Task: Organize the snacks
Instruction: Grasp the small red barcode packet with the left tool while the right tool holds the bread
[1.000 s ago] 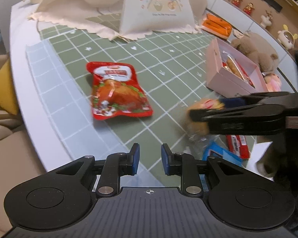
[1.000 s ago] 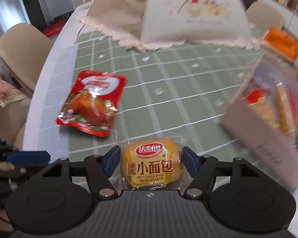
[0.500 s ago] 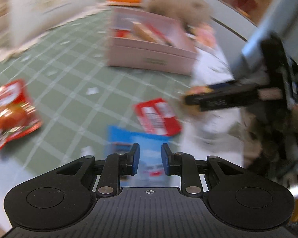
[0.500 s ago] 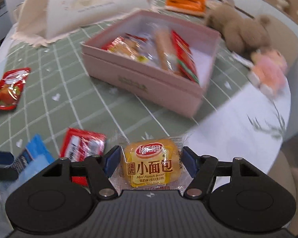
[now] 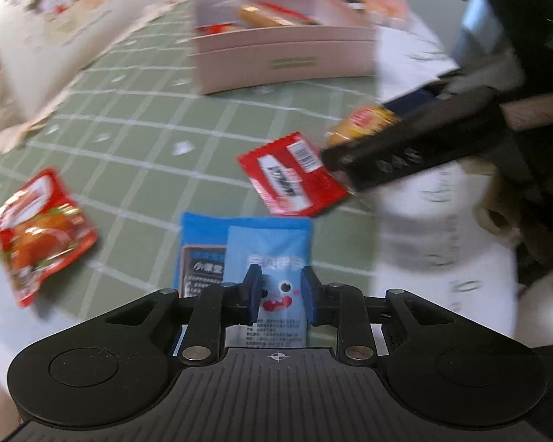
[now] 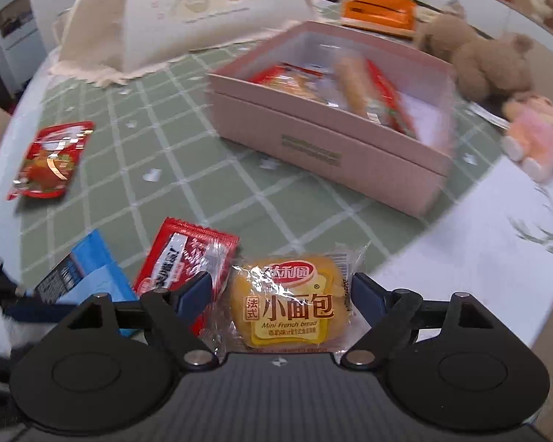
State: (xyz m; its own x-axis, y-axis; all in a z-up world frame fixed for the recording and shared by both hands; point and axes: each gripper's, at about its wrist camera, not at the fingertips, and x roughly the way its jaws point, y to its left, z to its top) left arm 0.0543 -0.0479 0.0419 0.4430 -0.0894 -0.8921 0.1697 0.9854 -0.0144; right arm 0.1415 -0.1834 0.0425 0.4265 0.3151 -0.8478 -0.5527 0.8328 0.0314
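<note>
step: mid-sort — loose snack packs go into the pink box point(image 6: 324, 154); one pack in hand on the right, next pick lined up on the left
right gripper point(image 6: 282, 289): jaws opening, mini French bread pack point(image 6: 287, 305) between them with gaps at both pads — looks let go short of the box, beside the red sachet point(image 6: 182, 258) on the bench point(image 6: 497, 243)
left gripper point(image 5: 279, 291): jaws opening a little, narrow gap, over the light-blue monster-face pack point(image 5: 269, 254); pads not pressing it
next: my read — re-grip the bread or leave it, carry to box; left drops onto the blue pack and closes
count loose: bread 1, red sachet 1, blue packs 2 — overlapping, red chicken-leg pouch point(image 6: 51, 158) 1
count in box: several, too blurred to number
other: plush toys 2, orange pack 1, food cover 1
</note>
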